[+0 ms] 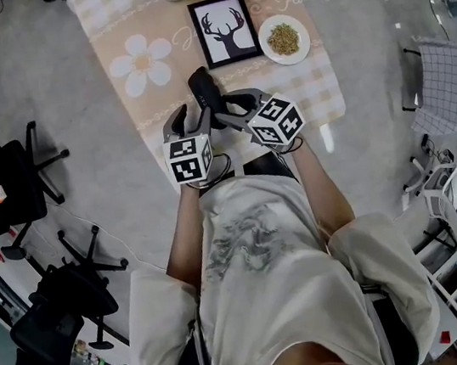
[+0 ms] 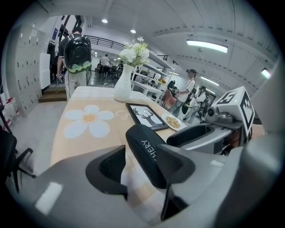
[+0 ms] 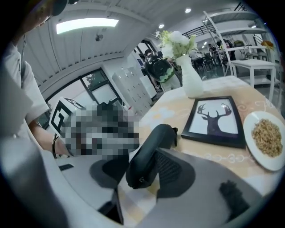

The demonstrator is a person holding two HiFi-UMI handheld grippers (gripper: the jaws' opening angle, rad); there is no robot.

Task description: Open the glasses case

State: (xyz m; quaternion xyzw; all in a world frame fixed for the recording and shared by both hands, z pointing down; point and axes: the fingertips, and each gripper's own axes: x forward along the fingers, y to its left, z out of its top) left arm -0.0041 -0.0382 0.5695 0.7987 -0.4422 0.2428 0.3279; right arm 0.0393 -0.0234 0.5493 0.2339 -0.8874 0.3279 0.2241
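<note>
Left gripper (image 1: 188, 118): jaws apart, near end of case (image 1: 202, 94) between them; case against one jaw, gap at the other. Right gripper (image 1: 231, 110): jaws wide, same end between them, no clamp seen. Case closed, lying on tablecloth (image 1: 112, 19) just before frame (image 1: 226, 30). Step judged: getting purchase. Next: one gripper pins base, other lifts lid at seam.

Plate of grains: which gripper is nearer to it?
Right. The right gripper is below and left of the plate, at the glasses case; the left gripper is further left, on the case's far side.
</note>
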